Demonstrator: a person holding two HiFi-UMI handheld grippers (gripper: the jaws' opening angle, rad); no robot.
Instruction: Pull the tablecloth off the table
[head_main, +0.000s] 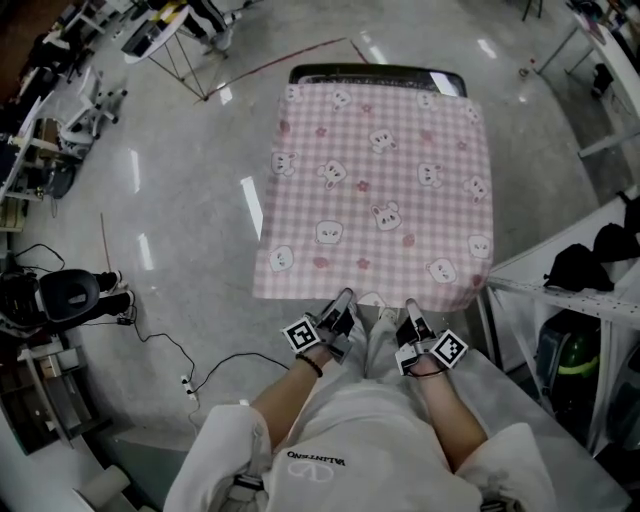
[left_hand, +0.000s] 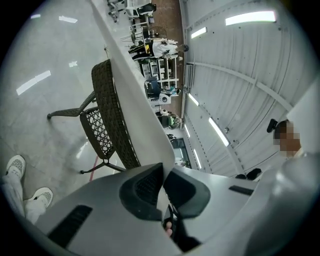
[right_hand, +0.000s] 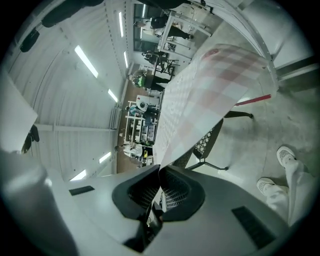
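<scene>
Left gripper (head_main: 343, 303), jaws clamped on the near hem of the pink checked tablecloth (head_main: 380, 190), which spreads ahead of the jaws over the table (head_main: 375, 72); right gripper (head_main: 411, 310), jaws pinching the same hem.

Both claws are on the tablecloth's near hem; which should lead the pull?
Neither clearly: the left claw and right claw are both shut on the tablecloth hem, roughly evenly either side of its middle. I'd pull with both together.
</scene>
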